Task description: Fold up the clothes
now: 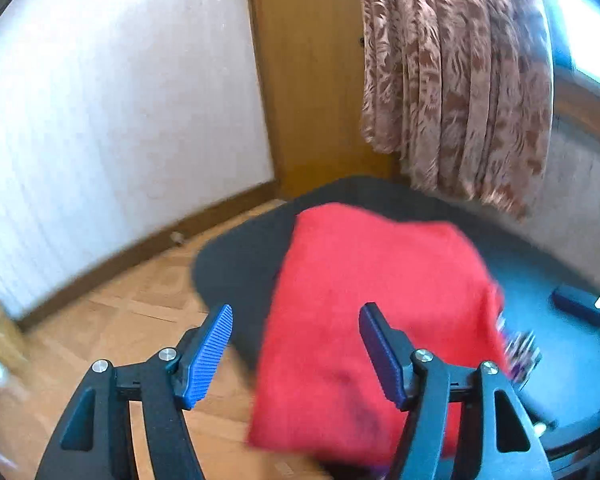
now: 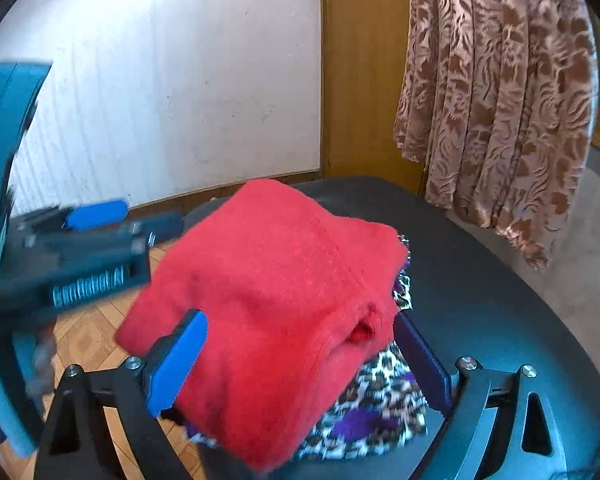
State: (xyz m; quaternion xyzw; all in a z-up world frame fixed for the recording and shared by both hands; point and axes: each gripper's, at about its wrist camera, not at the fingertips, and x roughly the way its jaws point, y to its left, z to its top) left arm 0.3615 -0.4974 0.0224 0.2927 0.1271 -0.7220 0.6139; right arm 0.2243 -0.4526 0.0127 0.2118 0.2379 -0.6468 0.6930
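Observation:
A folded red garment (image 1: pixel 380 300) lies on a dark round table (image 1: pixel 560 272), its near edge hanging over the table's rim. It also shows in the right wrist view (image 2: pixel 268 300), resting on a folded leopard-and-purple patterned garment (image 2: pixel 376 412). My left gripper (image 1: pixel 296 352) is open and empty, held above the red garment's left near part. My right gripper (image 2: pixel 300 364) is open, its blue pads on either side of the red garment's near end without closing on it. The left gripper (image 2: pixel 96 216) shows blurred at the left of the right wrist view.
A patterned brown curtain (image 1: pixel 460 80) hangs behind the table, beside a wooden door (image 1: pixel 316 80). A white wall (image 1: pixel 120 120) with a brown baseboard is at the left. Wood parquet floor (image 1: pixel 140 312) lies below the table's left edge.

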